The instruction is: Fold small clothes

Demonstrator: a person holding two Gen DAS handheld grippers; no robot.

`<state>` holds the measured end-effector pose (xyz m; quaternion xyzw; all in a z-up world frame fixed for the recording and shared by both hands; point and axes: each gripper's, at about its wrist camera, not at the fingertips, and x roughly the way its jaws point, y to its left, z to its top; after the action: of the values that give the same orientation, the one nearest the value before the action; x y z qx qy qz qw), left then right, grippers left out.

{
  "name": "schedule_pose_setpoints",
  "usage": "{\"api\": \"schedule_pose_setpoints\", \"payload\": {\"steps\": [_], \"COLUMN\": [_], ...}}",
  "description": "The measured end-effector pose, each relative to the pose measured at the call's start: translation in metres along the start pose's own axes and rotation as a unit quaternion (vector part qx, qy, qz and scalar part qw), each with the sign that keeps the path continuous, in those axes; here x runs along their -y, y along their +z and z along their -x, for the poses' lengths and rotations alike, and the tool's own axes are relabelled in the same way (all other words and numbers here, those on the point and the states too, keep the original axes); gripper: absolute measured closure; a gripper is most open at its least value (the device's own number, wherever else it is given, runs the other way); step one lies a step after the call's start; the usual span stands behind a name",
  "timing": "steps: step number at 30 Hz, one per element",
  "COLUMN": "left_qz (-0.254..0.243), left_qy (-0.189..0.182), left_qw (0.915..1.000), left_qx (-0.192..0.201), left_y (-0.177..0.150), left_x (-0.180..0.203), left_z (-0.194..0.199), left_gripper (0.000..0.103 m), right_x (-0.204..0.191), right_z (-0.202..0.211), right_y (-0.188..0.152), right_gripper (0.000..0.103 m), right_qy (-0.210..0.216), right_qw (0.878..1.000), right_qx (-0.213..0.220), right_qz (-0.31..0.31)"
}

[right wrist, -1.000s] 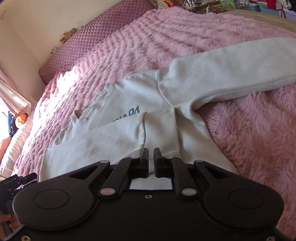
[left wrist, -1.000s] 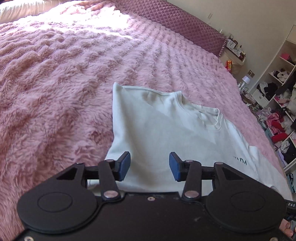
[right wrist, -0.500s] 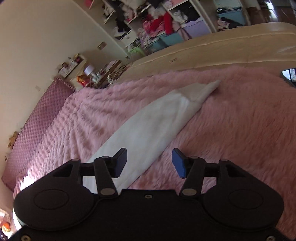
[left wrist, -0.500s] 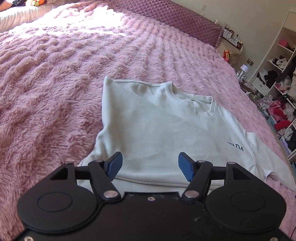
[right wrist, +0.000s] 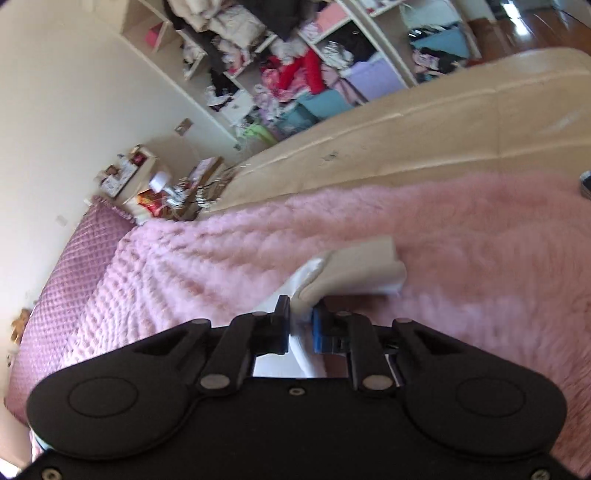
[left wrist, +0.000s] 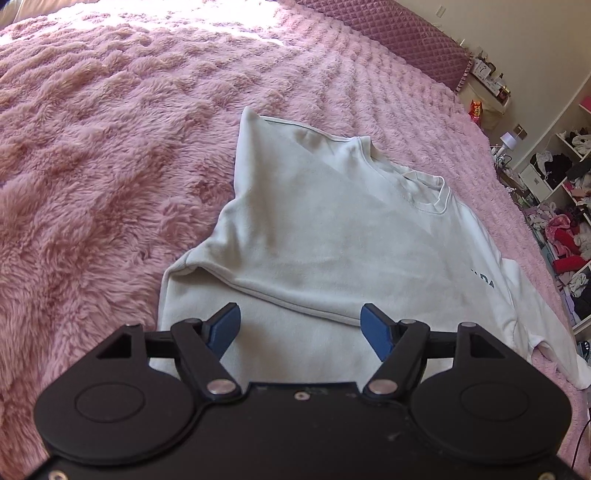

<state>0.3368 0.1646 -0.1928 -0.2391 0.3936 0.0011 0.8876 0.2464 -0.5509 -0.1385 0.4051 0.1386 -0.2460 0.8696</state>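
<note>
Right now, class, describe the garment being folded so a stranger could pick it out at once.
Find the bed's fluffy pink blanket. On it lies a pale grey sweatshirt, ribbed collar toward the quilted headboard. It is the only garment on the bed, with dark lettering on its chest.

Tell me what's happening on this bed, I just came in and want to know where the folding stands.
A person with a gripper in each hand is folding a pale sweatshirt on the fluffy pink blanket. One sleeve is already folded across the body. The left gripper hovers over the hem, its fingers opening with nothing pinched. The right gripper is closing its fingers on the cuff of the other sleeve, which is lifted off the blanket. That second sleeve is not yet folded in.
</note>
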Motion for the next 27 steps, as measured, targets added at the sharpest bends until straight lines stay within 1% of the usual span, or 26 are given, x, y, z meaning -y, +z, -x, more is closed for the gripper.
{"api": "schedule_pose_setpoints", "payload": {"steps": [1,2,3,5,6,7,8,9,10,12,13,14,15,16,17,18,19,20,21,23,26,27], "left_qz": [0.002,0.004,0.006,0.013,0.015,0.018,0.02,0.023,0.026,0.031,0.035,0.039,0.044,0.05,0.056,0.062,0.069,0.078,0.086,0.105,0.137,0.147], "left_qy": [-0.002,-0.007,-0.013,-0.023,-0.029,-0.032,-0.034,-0.038,-0.042,-0.044,-0.044,-0.044,-0.043,-0.044,-0.043,-0.042,-0.044,-0.048,-0.054,-0.069,-0.09,-0.097], "left_qw": [1.0,1.0,0.9999,0.9996,0.9995,0.9993,0.9992,0.999,0.9988,0.9985,0.9984,0.9982,0.9981,0.9978,0.9975,0.9972,0.9966,0.9958,0.9948,0.9919,0.9863,0.9843], "left_qx": [0.0,0.001,0.003,0.004,0.004,0.005,0.004,0.005,0.006,0.007,0.007,0.007,0.006,0.004,0.002,0.0,0.001,0.004,0.008,0.015,0.016,0.014], "left_y": [0.001,0.002,0.003,0.005,0.005,0.005,0.005,0.005,0.005,0.005,0.005,0.005,0.005,0.004,0.004,0.004,0.004,0.005,0.007,0.012,0.022,0.024], "left_x": [-0.002,-0.004,-0.006,-0.01,-0.012,-0.014,-0.015,-0.017,-0.02,-0.025,-0.028,-0.032,-0.035,-0.039,-0.043,-0.046,-0.049,-0.051,-0.053,-0.055,-0.049,-0.046], "left_z": [0.001,0.002,0.003,0.005,0.006,0.007,0.009,0.01,0.012,0.014,0.015,0.016,0.016,0.016,0.015,0.015,0.014,0.014,0.013,0.007,-0.011,-0.017], "left_gripper": [0.032,0.032,0.032,0.032,0.032,0.032,0.032,0.032,0.032,0.032,0.031,0.031,0.031,0.031,0.031,0.031,0.031,0.031,0.031,0.03,0.03,0.03], "right_x": [-0.016,-0.042,-0.06,-0.116,-0.137,-0.17,-0.196,-0.218,-0.243,-0.28,-0.296,-0.309,-0.318,-0.324,-0.331,-0.332,-0.329,-0.321,-0.31,-0.29,-0.26,-0.25], "right_z": [0.008,0.017,0.022,0.043,0.049,0.06,0.069,0.077,0.084,0.093,0.096,0.096,0.095,0.093,0.09,0.089,0.089,0.09,0.089,0.09,0.082,0.074], "right_y": [0.001,-0.002,-0.006,-0.027,-0.037,-0.058,-0.077,-0.097,-0.123,-0.174,-0.205,-0.235,-0.258,-0.289,-0.322,-0.341,-0.359,-0.363,-0.36,-0.341,-0.302,-0.284], "right_gripper": [0.091,0.091,0.092,0.092,0.092,0.092,0.092,0.092,0.092,0.092,0.092,0.092,0.089,0.088,0.08,0.061,0.06,0.06,0.06,0.06,0.058,0.057], "right_qy": [0.023,0.056,0.079,0.154,0.181,0.226,0.262,0.293,0.325,0.372,0.39,0.398,0.403,0.402,0.389,0.375,0.349,0.343,0.344,0.335,0.305,0.288], "right_qw": [1.0,0.998,0.996,0.984,0.978,0.967,0.955,0.943,0.929,0.903,0.889,0.878,0.868,0.855,0.843,0.834,0.832,0.833,0.833,0.846,0.874,0.886], "right_qx": [0.001,-0.003,-0.007,-0.022,-0.029,-0.043,-0.059,-0.074,-0.097,-0.147,-0.18,-0.211,-0.239,-0.277,-0.316,-0.342,-0.366,-0.373,-0.378,-0.364,-0.328,-0.312], "right_qz": [0.019,0.04,0.05,0.085,0.097,0.114,0.127,0.137,0.145,0.154,0.158,0.162,0.165,0.174,0.196,0.215,0.229,0.224,0.211,0.2,0.187,0.185]}}
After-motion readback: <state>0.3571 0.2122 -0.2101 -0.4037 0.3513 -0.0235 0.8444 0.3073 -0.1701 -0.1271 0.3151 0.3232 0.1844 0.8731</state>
